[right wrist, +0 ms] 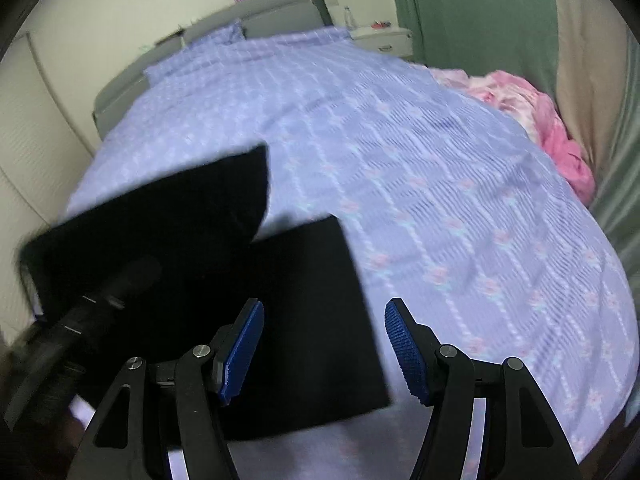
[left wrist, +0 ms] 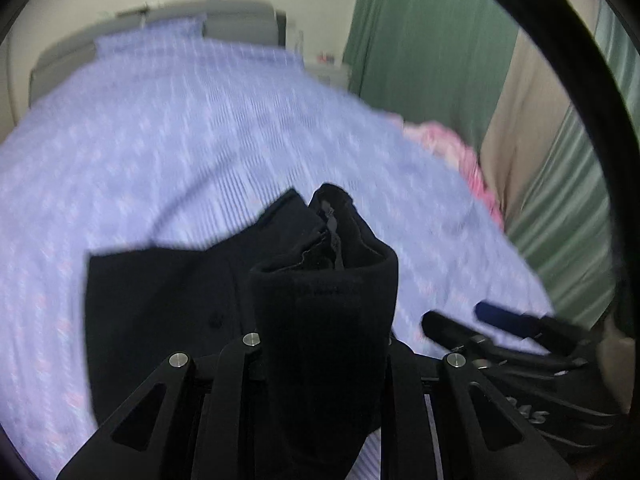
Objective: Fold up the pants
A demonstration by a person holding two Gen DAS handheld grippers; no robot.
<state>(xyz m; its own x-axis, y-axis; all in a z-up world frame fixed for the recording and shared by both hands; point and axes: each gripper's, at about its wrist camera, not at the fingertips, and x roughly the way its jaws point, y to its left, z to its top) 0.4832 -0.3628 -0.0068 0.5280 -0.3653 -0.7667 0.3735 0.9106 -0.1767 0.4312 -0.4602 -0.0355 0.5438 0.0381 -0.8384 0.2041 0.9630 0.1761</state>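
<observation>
Black pants lie on the lilac bedspread. In the left wrist view my left gripper is shut on a thick bunch of the pants, which hides its fingertips; the zipper edge sticks up above the bunch. The rest of the fabric hangs to the left. In the right wrist view my right gripper is open, its blue pads over the flat near part of the pants. The lifted part rises at the left, with the left gripper under it. The right gripper also shows in the left wrist view.
A pink blanket lies at the bed's right edge. Green curtains hang on the right. A grey headboard and a white nightstand stand at the far end. A white wall runs along the left.
</observation>
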